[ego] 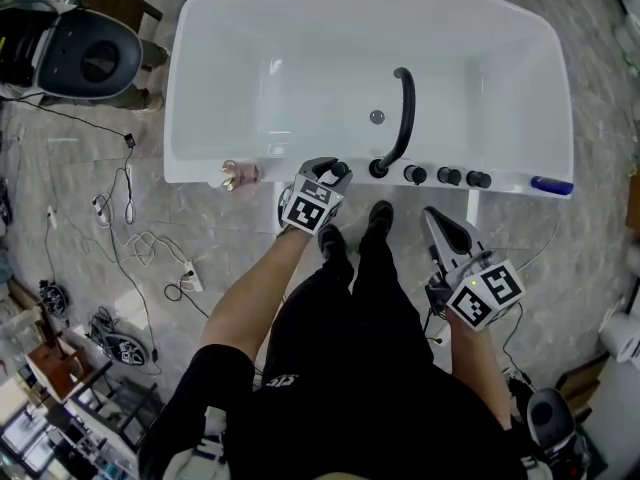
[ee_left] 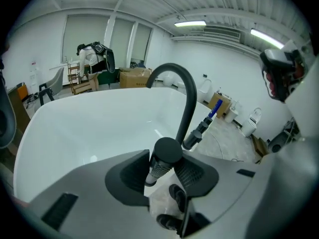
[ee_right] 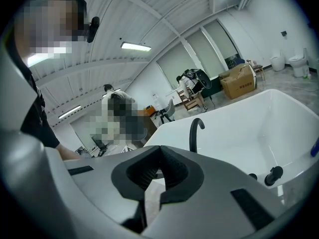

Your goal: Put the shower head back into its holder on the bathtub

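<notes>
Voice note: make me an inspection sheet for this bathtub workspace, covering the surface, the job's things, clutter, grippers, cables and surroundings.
Surface: white bathtub, basin bare apart from the drain.
Job's things: black shower head stands upright at the near rim, beside the black spout; its holder cannot be made out.
Clutter: a small pink item and a blue item on the rim.
Grippers: left gripper shut on the shower head; right gripper shut, nothing between its jaws, held back from the tub.
Cables: loose cables on the floor left of the person.
Surroundings: marbled floor; cardboard boxes beyond the tub.
</notes>
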Tool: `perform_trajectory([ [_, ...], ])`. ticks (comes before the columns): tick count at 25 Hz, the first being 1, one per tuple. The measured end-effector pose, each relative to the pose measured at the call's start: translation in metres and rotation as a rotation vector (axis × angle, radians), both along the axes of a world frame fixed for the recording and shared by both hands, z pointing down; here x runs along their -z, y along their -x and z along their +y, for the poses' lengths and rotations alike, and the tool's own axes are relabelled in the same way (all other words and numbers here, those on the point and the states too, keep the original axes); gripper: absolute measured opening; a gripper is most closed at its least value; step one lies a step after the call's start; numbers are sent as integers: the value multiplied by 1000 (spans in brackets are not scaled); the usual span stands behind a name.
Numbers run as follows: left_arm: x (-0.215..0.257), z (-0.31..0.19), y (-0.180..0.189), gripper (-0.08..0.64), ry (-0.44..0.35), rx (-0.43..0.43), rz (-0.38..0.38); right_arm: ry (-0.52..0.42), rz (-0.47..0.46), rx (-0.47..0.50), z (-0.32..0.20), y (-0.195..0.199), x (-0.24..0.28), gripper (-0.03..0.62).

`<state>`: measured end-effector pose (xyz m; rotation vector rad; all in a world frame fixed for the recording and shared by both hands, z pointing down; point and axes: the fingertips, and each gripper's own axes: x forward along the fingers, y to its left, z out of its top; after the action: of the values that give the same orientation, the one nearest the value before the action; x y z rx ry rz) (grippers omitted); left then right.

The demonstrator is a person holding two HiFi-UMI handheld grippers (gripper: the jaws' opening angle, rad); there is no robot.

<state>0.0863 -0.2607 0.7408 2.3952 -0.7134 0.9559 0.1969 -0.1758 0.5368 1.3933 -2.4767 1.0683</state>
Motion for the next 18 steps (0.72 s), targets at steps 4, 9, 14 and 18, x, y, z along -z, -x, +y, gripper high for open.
perform_trajectory([
  [4,-7,3,-5,164,-12,-28,-13,5,1,-9,6,-2,-4,15],
  [9,-13,3,-1,251,-22,-37,-67,7,5,-7,15,4,-1,15],
  [14,18,7,10,301,-72,9,-21,-29,24,15,21,13,18,14],
  [18,63,17,20,301,-98,44,60,-72,46,28,22,23,48,15],
])
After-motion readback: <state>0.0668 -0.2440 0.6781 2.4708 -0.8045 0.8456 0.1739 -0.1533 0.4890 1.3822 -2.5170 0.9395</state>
